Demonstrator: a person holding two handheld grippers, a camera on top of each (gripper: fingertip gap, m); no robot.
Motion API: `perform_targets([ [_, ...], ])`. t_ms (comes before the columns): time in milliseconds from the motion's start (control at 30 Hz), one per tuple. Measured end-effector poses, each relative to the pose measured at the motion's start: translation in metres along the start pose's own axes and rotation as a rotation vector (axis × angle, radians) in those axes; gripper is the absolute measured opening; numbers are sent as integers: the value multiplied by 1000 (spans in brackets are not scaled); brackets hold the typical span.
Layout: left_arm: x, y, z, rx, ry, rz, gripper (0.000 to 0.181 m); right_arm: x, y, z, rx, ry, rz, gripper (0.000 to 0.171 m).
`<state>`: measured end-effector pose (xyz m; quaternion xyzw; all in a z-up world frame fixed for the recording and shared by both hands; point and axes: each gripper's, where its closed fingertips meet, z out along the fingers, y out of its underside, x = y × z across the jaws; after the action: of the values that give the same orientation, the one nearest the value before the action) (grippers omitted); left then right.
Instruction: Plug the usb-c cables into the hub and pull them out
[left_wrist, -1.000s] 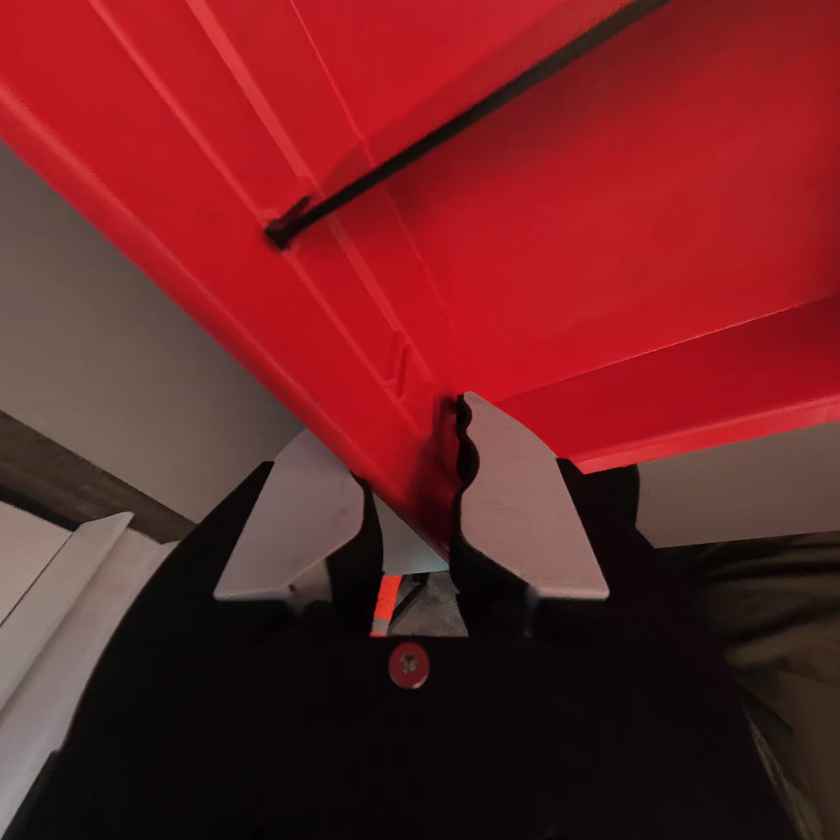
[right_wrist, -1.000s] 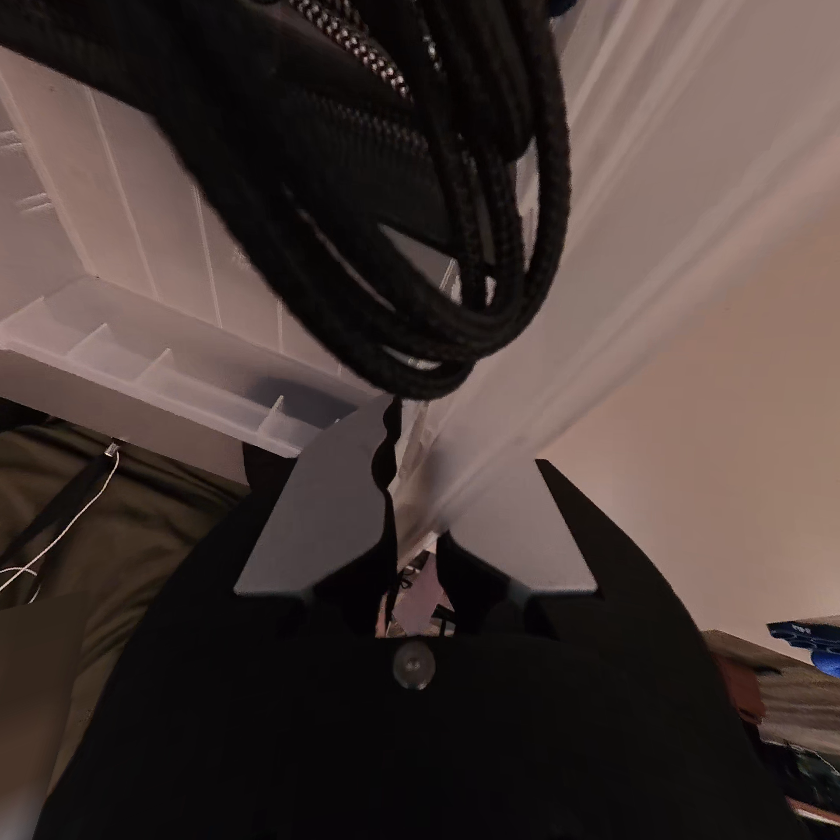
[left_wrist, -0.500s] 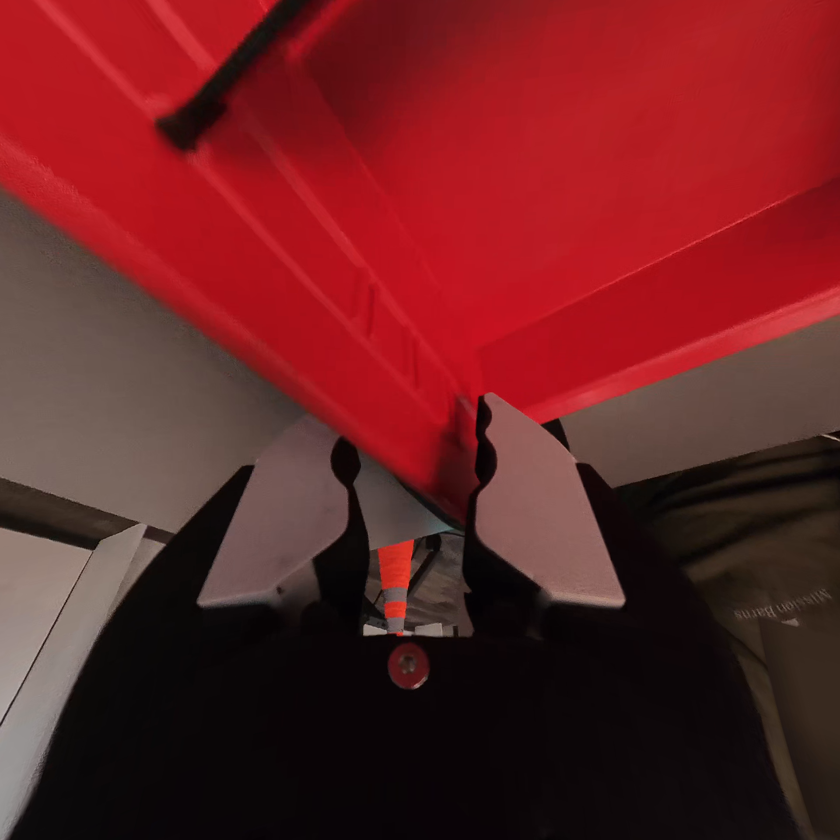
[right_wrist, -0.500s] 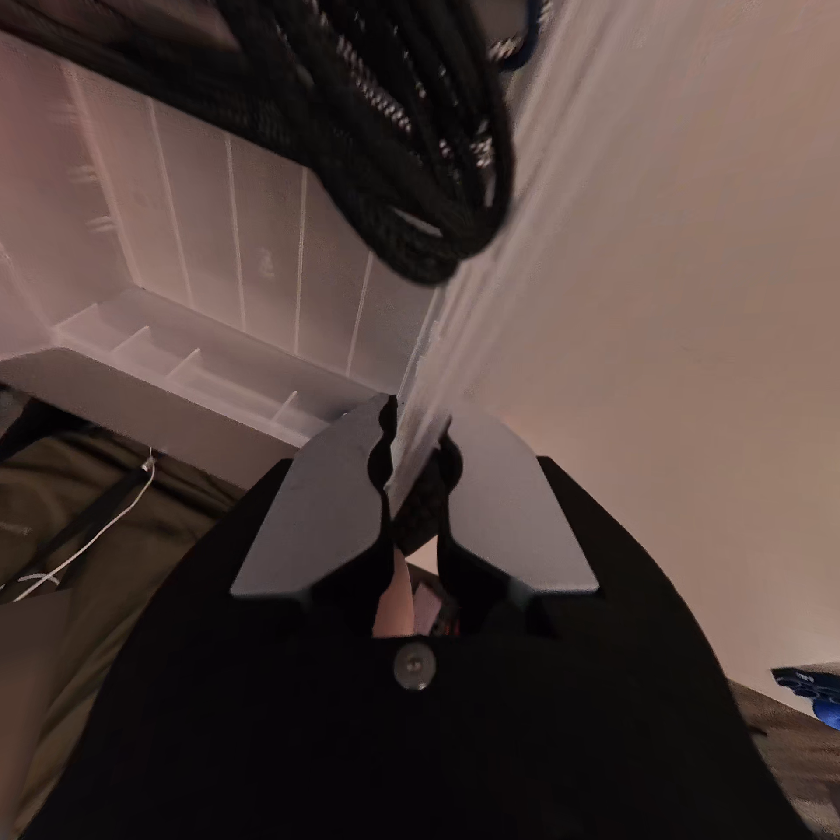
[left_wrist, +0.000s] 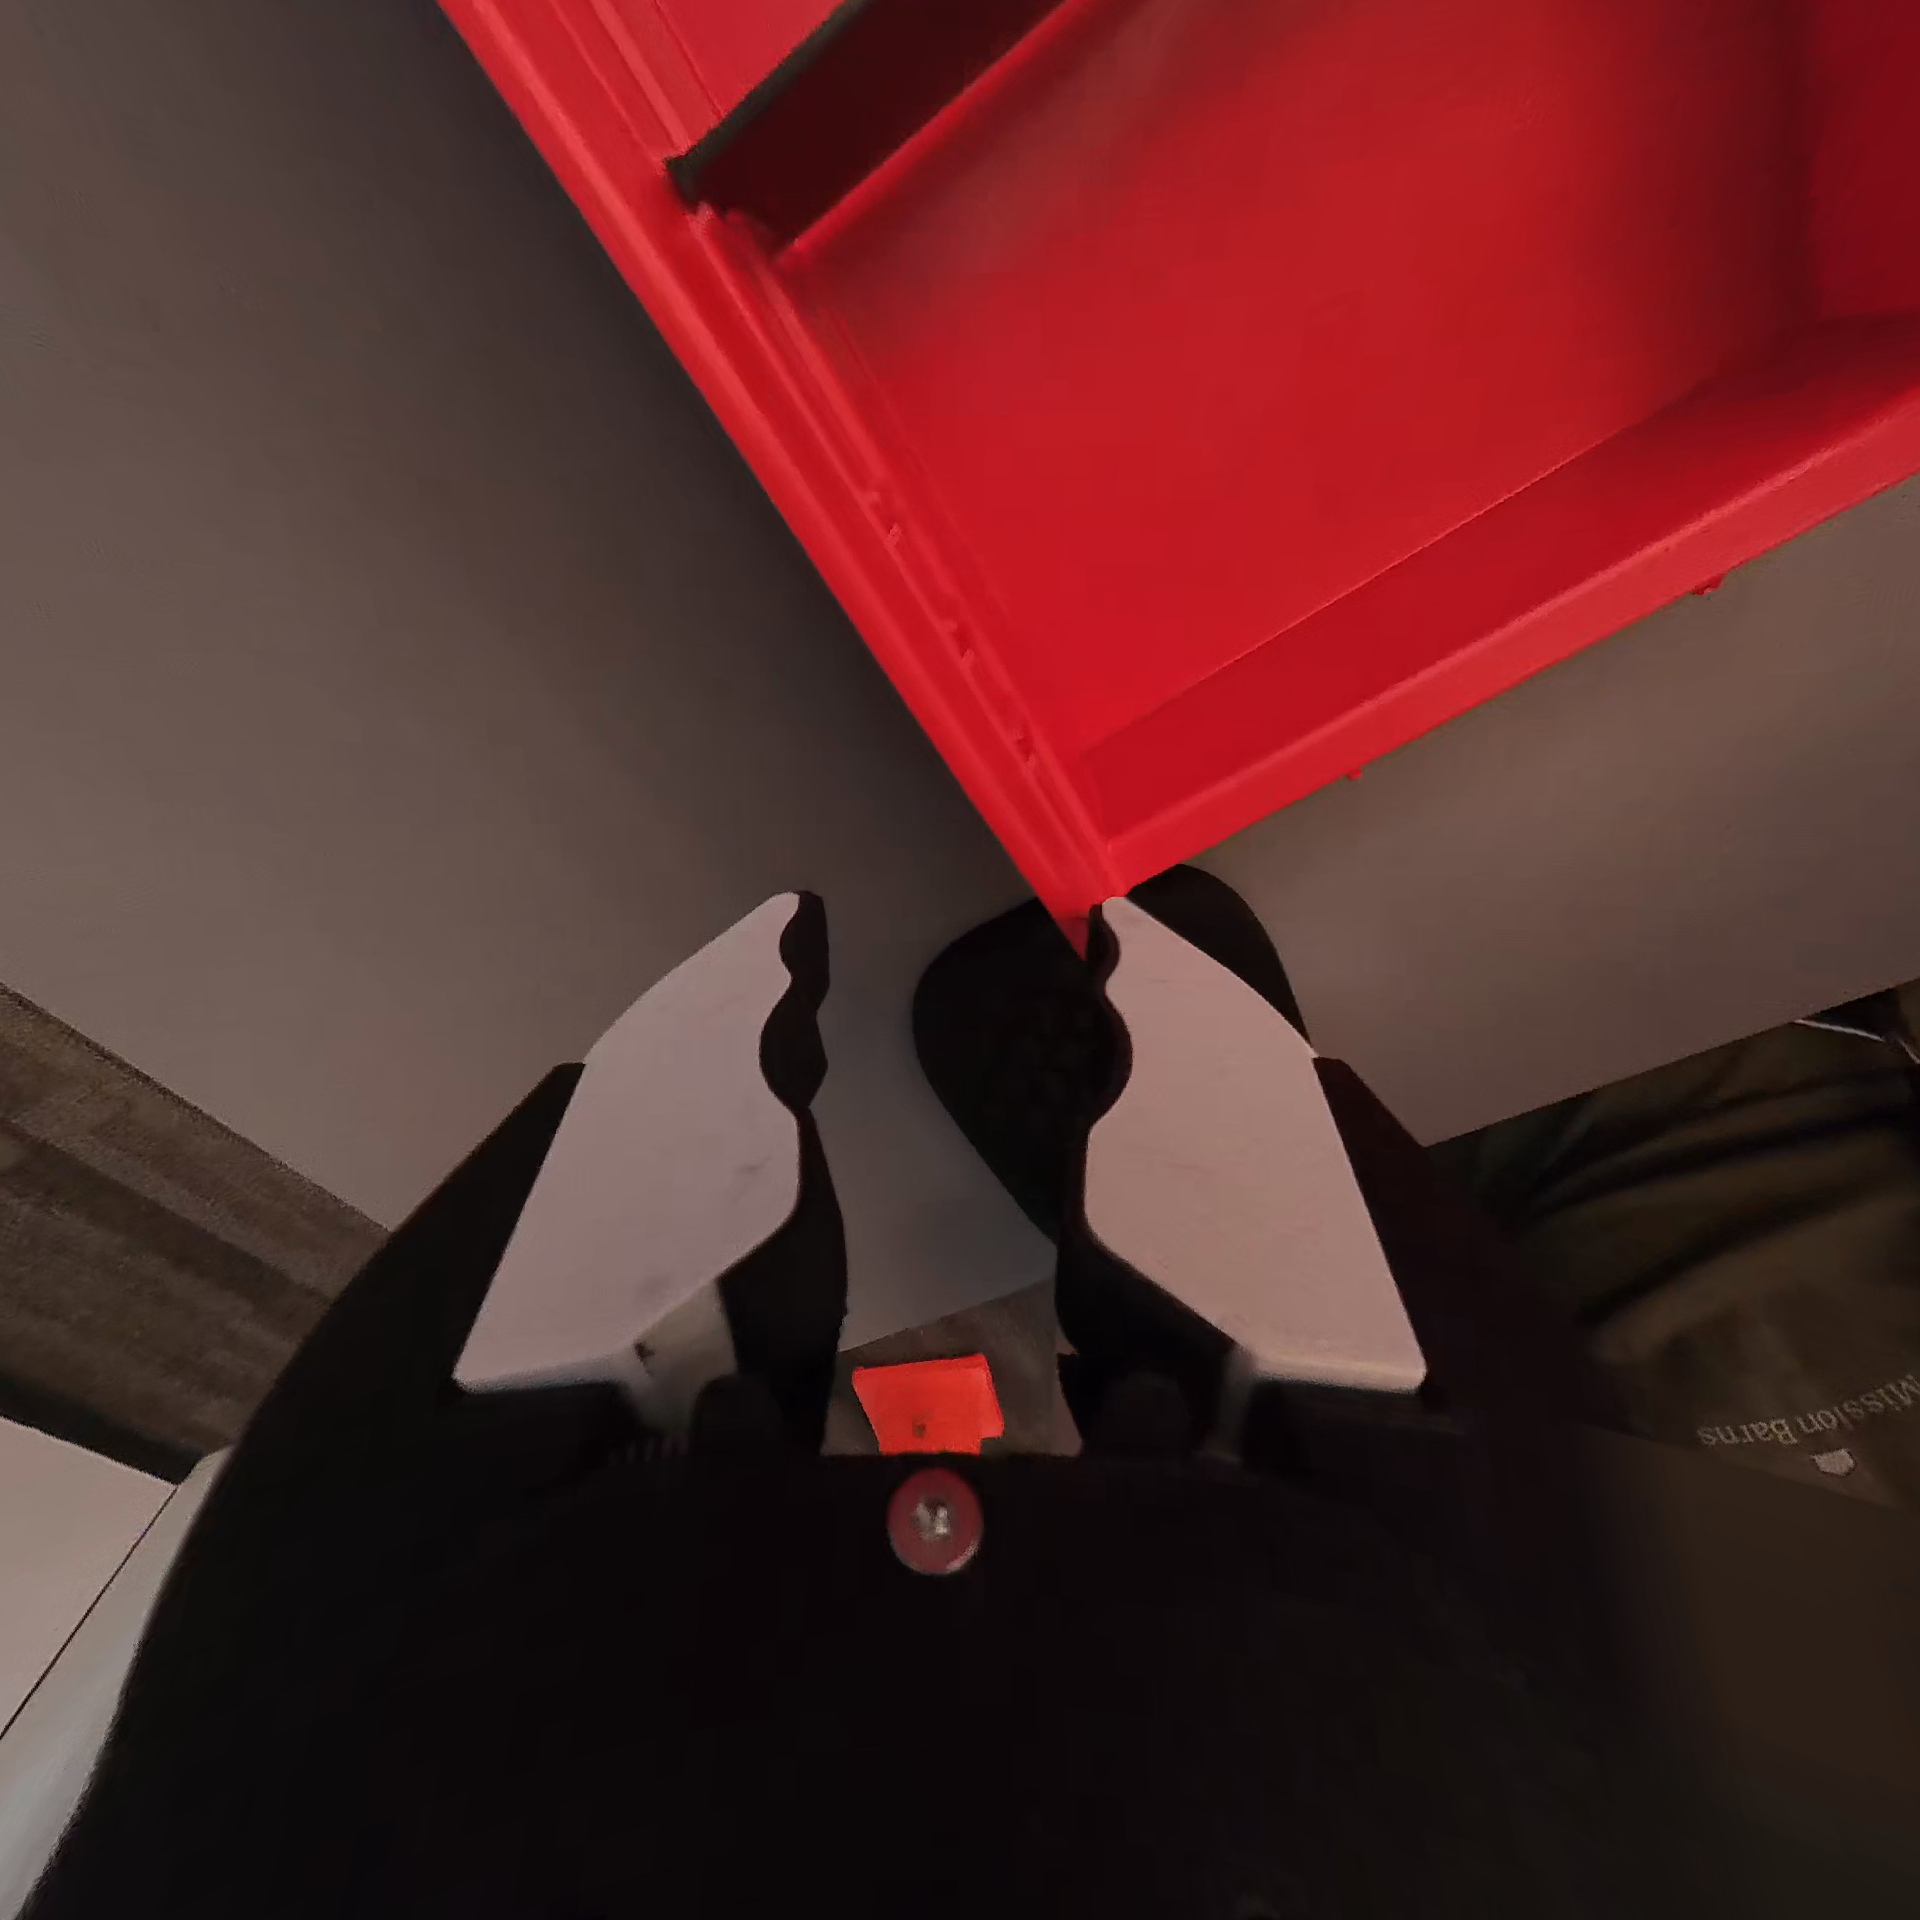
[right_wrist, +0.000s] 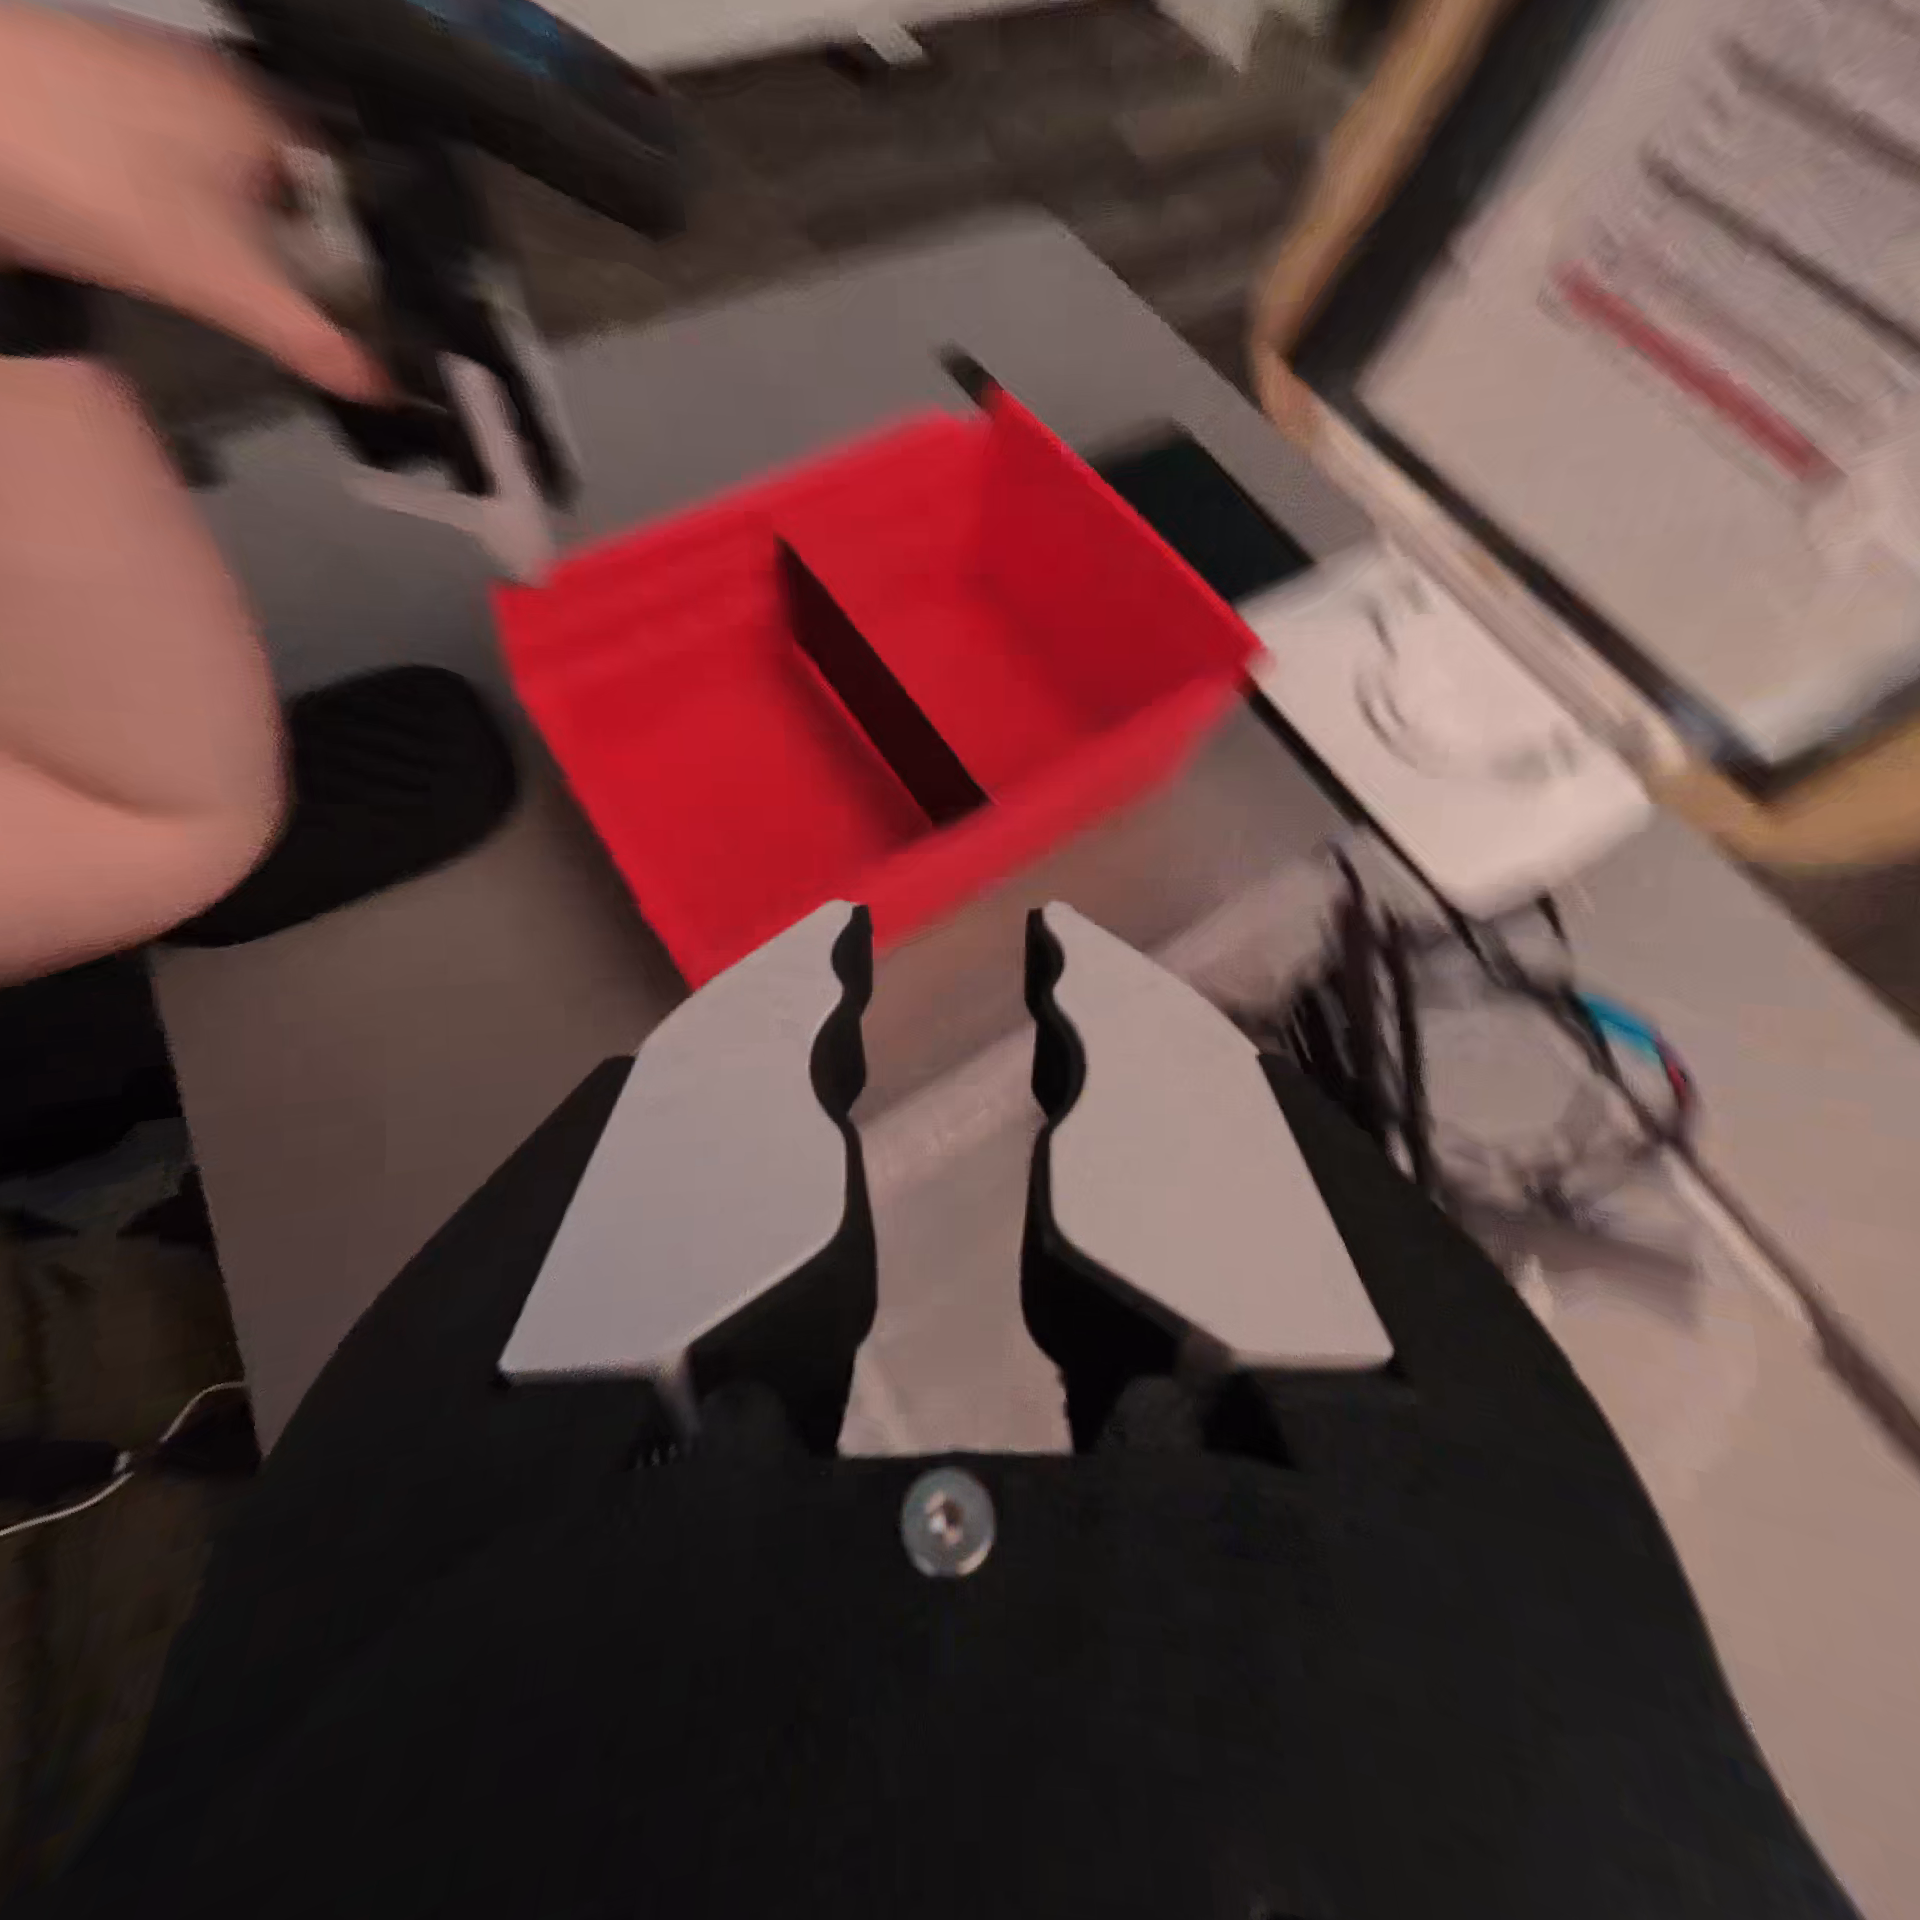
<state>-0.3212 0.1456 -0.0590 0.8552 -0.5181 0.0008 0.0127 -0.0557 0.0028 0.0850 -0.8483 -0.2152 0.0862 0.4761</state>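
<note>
My left gripper (left_wrist: 954, 909) is open and empty over the grey table (left_wrist: 416, 623). Its right fingertip (left_wrist: 1127, 925) sits at the near corner of a red bin (left_wrist: 1299, 436), with no wall between the pads. My right gripper (right_wrist: 945, 914) is open and empty, in front of the same red bin (right_wrist: 727, 727), which has a black divider (right_wrist: 873, 696). Black cables (right_wrist: 1382, 1039) lie in a clear bin (right_wrist: 1507, 1143) to its right. The right wrist view is blurred and shows a hand with my left gripper (right_wrist: 499, 468) at the upper left. No hub shows.
A black oval pad (left_wrist: 997, 1060) lies on the table by the red bin's corner, and also shows in the right wrist view (right_wrist: 353, 790). A framed board (right_wrist: 1621, 395) and a white tray (right_wrist: 1455, 748) stand at the right. The table edge and floor (left_wrist: 125, 1195) are at the left. Across from one pair of fingers to the other is roughly 35 cm.
My left gripper opened off the red bin's wall and backed away to its corner. My right gripper opened off the clear bin's wall and swung away towards the red bin.
</note>
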Motion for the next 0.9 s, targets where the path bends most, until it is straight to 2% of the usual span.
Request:
perform_targets([
  [67, 2, 1, -3, 11, -6, 12, 47, -23, -14, 35, 50, -89, -82, 40],
  [200, 9, 0, -4, 21, 0, 58, 46, -27, 20, 104, -351, -204, 94, 29],
  [267, 11, -1, -3, 11, -2, 76, 45, -14, 26, 129, -442, -202, 184, 28],
  [333, 12, -2, -1, -6, -14, 75, 45, 8, 34, 146, -524, -121, 223, 32],
  [467, 15, -5, 0, -24, -27, 97, 44, 15, 51, 164, -640, -78, 346, 49],
  [600, 18, -8, -1, -23, -39, 123, 43, -3, 68, 176, -729, -125, 541, 52],
  [700, 20, -8, -2, -21, -44, 135, 43, -15, 85, 184, -812, -134, 617, 46],
  [733, 21, -8, -2, -20, -45, 139, 43, -19, 90, 186, -843, -137, 646, 34],
  [800, 23, -8, -3, -19, -45, 155, 43, -23, 100, 190, -883, -130, 696, 27],
  [900, 27, -11, -3, -17, -43, 189, 41, -24, 111, 196, -910, -122, 753, 26],
])
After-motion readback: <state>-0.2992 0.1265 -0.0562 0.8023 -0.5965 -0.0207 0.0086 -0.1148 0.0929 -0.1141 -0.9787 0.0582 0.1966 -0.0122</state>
